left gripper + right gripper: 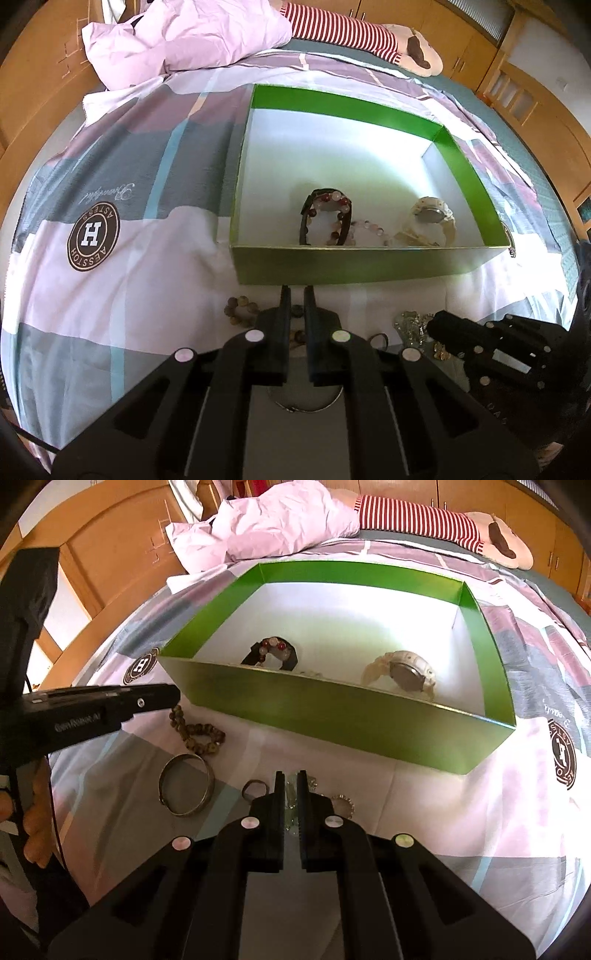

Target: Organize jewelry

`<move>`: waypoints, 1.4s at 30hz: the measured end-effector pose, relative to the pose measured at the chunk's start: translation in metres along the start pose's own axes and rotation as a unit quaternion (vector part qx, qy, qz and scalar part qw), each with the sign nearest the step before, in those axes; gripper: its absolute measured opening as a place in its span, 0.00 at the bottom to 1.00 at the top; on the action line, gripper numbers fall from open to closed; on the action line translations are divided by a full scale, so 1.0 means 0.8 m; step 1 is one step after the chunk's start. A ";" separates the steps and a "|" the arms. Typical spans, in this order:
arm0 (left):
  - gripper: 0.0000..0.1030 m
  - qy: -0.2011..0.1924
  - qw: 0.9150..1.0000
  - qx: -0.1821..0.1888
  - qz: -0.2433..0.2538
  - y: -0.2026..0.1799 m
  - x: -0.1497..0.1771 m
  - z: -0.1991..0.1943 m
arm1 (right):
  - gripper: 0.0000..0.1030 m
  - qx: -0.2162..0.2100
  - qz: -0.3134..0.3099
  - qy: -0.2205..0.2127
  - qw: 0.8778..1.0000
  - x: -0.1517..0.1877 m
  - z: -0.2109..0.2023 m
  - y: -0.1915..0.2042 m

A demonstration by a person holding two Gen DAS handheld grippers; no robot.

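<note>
My left gripper point(297, 292) is shut on a brown bead bracelet point(240, 311), and one bead shows between its fingers. In the right wrist view the bracelet point(201, 734) trails from the left gripper point(174, 698) down to the bedspread. My right gripper point(291, 775) is shut on a glittery crystal piece point(291, 805), which lies just in front of the green box point(332, 716). In the left wrist view the right gripper point(436, 325) is at the lower right. The box point(351, 260) holds a red bead bracelet point(327, 216), a pink bead bracelet point(369, 227) and a white watch point(428, 218).
A silver bangle point(186, 790), a small ring point(253, 789) and a thin bead chain point(343, 801) lie on the patterned bedspread before the box. A pink pillow point(177, 37) and a striped plush toy point(351, 29) lie at the far end. Wooden cabinets surround the bed.
</note>
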State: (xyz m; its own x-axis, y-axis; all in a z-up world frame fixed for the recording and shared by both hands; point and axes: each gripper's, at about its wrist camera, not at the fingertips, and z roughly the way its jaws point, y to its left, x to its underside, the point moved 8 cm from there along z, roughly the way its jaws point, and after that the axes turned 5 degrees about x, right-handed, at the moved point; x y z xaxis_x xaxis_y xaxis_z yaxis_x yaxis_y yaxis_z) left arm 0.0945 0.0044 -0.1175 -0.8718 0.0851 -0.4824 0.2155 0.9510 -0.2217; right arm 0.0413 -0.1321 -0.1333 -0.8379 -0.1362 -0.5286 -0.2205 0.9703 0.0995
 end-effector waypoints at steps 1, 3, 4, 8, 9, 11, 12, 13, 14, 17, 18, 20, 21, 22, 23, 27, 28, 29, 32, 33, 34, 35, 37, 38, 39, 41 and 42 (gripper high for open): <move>0.07 0.003 1.000 -0.002 -0.002 0.003 0.002 0.000 | 0.06 0.000 0.000 0.002 1.000 0.001 0.001 0.000; 0.07 0.012 1.000 -0.007 -0.008 0.010 0.008 0.005 | 0.06 -0.001 -0.001 0.011 1.000 0.003 0.005 0.001; 0.08 0.016 1.000 -0.009 -0.012 0.013 0.009 0.006 | 0.07 0.001 -0.001 0.016 1.000 0.005 0.008 0.001; 0.25 0.028 0.999 -0.016 -0.023 0.022 0.013 0.013 | 0.37 0.011 0.002 0.034 0.999 0.011 0.022 -0.001; 0.34 0.029 0.999 -0.019 -0.025 0.023 0.014 0.014 | 0.45 0.016 0.001 0.034 0.999 0.012 0.023 -0.002; 0.44 0.032 0.999 -0.024 -0.029 0.027 0.015 0.016 | 0.52 0.024 -0.002 0.031 0.999 0.012 0.026 -0.002; 0.48 0.034 0.999 -0.026 -0.030 0.027 0.016 0.017 | 0.52 0.026 -0.007 0.032 0.999 0.013 0.028 -0.001; 0.49 0.037 0.998 -0.028 -0.031 0.029 0.017 0.019 | 0.52 0.029 -0.013 0.034 0.999 0.014 0.032 0.001; 0.51 0.040 0.998 -0.031 -0.032 0.030 0.018 0.021 | 0.52 0.030 -0.018 0.034 0.999 0.015 0.035 0.003; 0.58 0.049 0.998 -0.034 -0.036 0.034 0.021 0.028 | 0.37 0.038 -0.040 0.034 0.998 0.019 0.041 0.010; 0.58 0.052 0.997 -0.035 -0.038 0.036 0.022 0.030 | 0.31 0.044 -0.049 0.030 0.997 0.019 0.041 0.012; 0.58 0.058 0.997 -0.037 -0.040 0.038 0.024 0.034 | 0.15 0.044 -0.056 0.030 0.997 0.020 0.041 0.015; 0.58 0.060 0.997 -0.037 -0.041 0.039 0.025 0.035 | 0.12 0.038 -0.054 0.026 0.997 0.018 0.040 0.016; 0.58 0.062 0.996 -0.038 -0.042 0.040 0.025 0.036 | 0.10 0.035 -0.052 0.023 0.998 0.016 0.038 0.015; 0.58 0.064 0.996 -0.037 -0.045 0.041 0.025 0.036 | 0.10 0.032 -0.050 0.022 0.998 0.014 0.036 0.015; 0.54 0.057 0.995 -0.018 -0.080 0.060 0.016 0.027 | 0.10 0.026 -0.034 0.009 0.999 0.008 0.025 0.007; 0.53 0.053 0.994 -0.015 -0.092 0.067 0.013 0.024 | 0.10 0.025 -0.029 0.004 0.999 0.006 0.022 0.005; 0.53 0.051 0.993 -0.014 -0.102 0.074 0.011 0.022 | 0.10 0.024 -0.024 0.000 0.999 0.004 0.018 0.003; 0.53 0.053 0.992 -0.011 -0.114 0.081 0.009 0.021 | 0.10 0.020 -0.013 -0.007 1.000 0.000 0.011 -0.003; 0.53 0.055 0.992 -0.010 -0.114 0.079 0.010 0.022 | 0.10 0.017 -0.010 -0.007 1.000 0.000 0.010 -0.004; 0.54 0.058 0.992 -0.008 -0.110 0.076 0.011 0.024 | 0.10 0.016 -0.008 -0.006 1.000 0.000 0.010 -0.005; 0.54 0.062 0.993 -0.008 -0.105 0.071 0.011 0.026 | 0.10 0.016 -0.005 -0.002 1.000 0.000 0.011 -0.006; 0.55 0.070 0.994 -0.012 -0.087 0.059 0.014 0.032 | 0.10 0.017 -0.001 0.001 1.000 0.001 0.013 -0.008; 0.55 0.073 0.994 -0.014 -0.082 0.056 0.015 0.036 | 0.10 0.018 0.001 0.000 1.000 0.001 0.012 -0.010; 0.57 0.077 0.994 -0.016 -0.077 0.052 0.017 0.039 | 0.10 0.020 0.003 -0.003 1.000 0.000 0.011 -0.011; 0.61 0.082 0.994 -0.018 -0.070 0.048 0.019 0.046 | 0.10 0.016 0.006 -0.004 1.000 -0.002 0.009 -0.010; 0.62 0.083 0.994 -0.020 -0.069 0.047 0.019 0.049 | 0.10 0.015 0.006 -0.003 1.000 -0.002 0.010 -0.010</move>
State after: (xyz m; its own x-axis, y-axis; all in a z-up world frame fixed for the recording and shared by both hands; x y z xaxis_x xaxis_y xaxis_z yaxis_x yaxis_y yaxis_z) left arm 0.1066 0.0300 -0.1665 -0.9533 -0.0021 -0.3021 0.0738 0.9680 -0.2397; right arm 0.0480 -0.1377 -0.1397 -0.8373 -0.1225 -0.5328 -0.1948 0.9775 0.0813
